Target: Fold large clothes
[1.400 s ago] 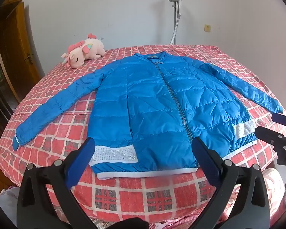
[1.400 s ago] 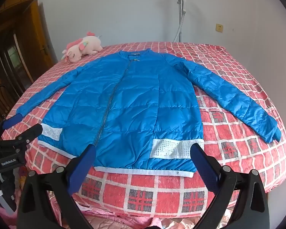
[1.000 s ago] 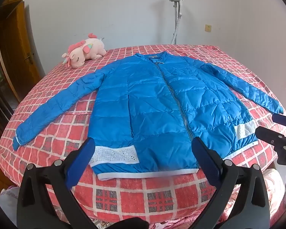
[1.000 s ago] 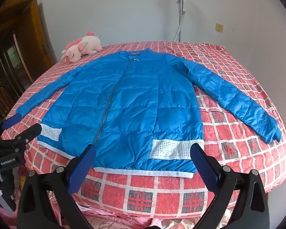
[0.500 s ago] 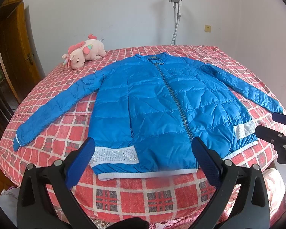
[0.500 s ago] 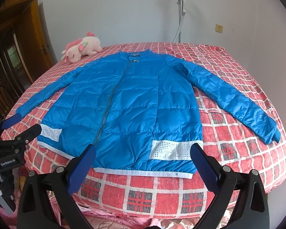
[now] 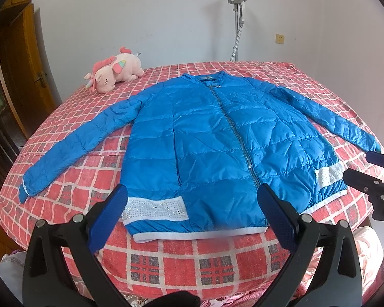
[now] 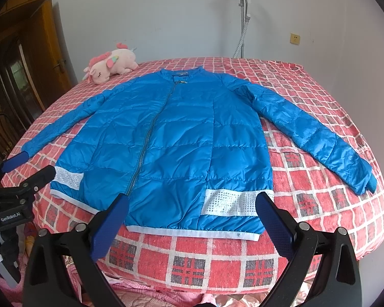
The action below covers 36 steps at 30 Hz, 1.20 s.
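Note:
A blue quilted jacket lies flat and zipped on the bed, collar at the far side, both sleeves spread outward, white hem toward me. My left gripper hovers open just in front of the hem, nothing between its blue pads. My right gripper hangs open over the hem near the jacket's right white panel, holding nothing. Each gripper shows at the edge of the other's view: the right gripper by the hem's right corner, the left gripper by the left corner.
The bed carries a red checked cover. A pink plush unicorn lies at the far left corner. A garment steamer pole stands by the white wall. A wooden door is at left.
Both grippers have barely shifted; the views have drifted very slightly. The jacket lies as before and both grippers stay open.

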Motion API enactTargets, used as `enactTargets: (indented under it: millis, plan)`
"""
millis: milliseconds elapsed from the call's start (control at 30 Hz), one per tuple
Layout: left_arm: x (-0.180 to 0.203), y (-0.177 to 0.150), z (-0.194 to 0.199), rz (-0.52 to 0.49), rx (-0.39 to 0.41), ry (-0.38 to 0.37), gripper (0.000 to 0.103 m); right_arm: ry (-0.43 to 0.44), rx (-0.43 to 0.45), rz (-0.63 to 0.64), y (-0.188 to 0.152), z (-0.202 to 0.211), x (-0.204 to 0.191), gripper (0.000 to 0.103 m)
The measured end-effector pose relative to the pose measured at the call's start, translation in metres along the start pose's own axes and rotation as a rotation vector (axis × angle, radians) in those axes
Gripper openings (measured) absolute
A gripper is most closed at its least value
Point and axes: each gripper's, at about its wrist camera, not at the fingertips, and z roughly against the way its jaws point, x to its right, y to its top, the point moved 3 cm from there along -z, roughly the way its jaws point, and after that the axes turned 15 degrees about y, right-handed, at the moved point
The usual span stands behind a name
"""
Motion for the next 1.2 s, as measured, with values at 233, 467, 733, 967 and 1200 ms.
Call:
enactTargets:
  millis: [233,467,733,967,1200]
  plan:
    - [0.0,0.0,-0.001,0.001,0.0,-0.001,0.1,-0.002,-0.002,0.0,0.002,0.0,-0.001,0.099]
    - [-0.005,0.002,0.0,0.003,0.001,0.001,0.1,-0.004,-0.001,0.003,0.003,0.0,-0.002,0.099]
    - [-0.007,0.003,-0.001,0.003,0.003,0.003,0.1,-0.005,0.0,0.003,0.003,0.0,-0.003,0.099]
    - [-0.009,0.003,-0.001,0.004,0.006,0.005,0.1,-0.005,0.001,0.007,0.003,0.0,-0.004,0.099]
    - [-0.01,0.003,-0.001,0.005,0.006,0.005,0.1,-0.006,0.002,0.006,0.003,0.0,-0.004,0.099]
